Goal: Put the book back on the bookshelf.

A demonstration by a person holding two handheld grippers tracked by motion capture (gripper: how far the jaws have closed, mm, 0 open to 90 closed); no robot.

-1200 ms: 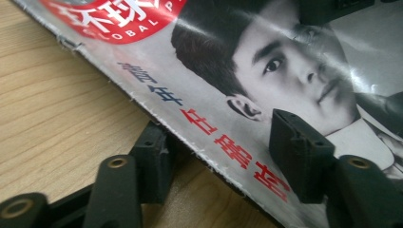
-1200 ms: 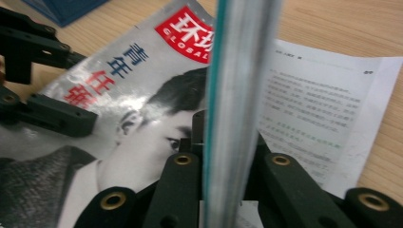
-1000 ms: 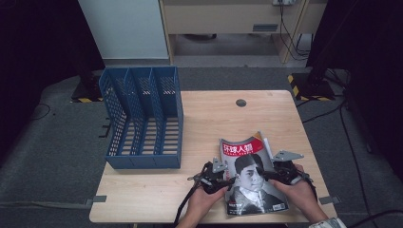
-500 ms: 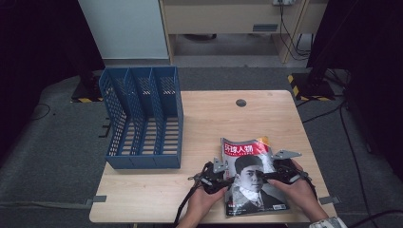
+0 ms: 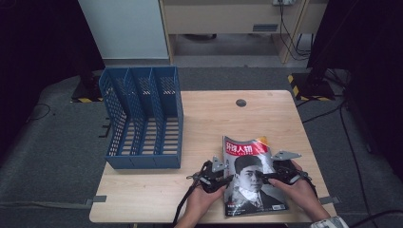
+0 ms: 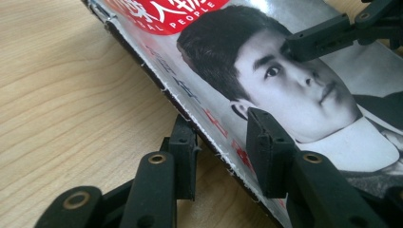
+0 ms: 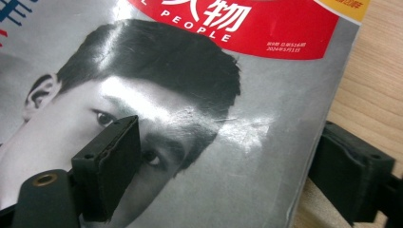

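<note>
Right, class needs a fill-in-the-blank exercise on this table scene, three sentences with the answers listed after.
1. The magazine lies on a ____ table.
2. The file rack at the table's left is coloured ____.
3. The left gripper straddles the magazine's spine edge, and the right gripper straddles the ____ edge.

Missing words: wooden; blue; opposite

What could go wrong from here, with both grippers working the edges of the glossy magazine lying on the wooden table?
1. The left gripper, its jaws just closing, straddles the spine of the glossy magazine with the red masthead; it might pinch only the cover and crease or tear it.
2. The right gripper stands open astride the opposite edge, one jaw resting on the slick cover; it could slip.
3. A one-sided lift may let pages fan out before reaching the blue mesh file rack.
</note>
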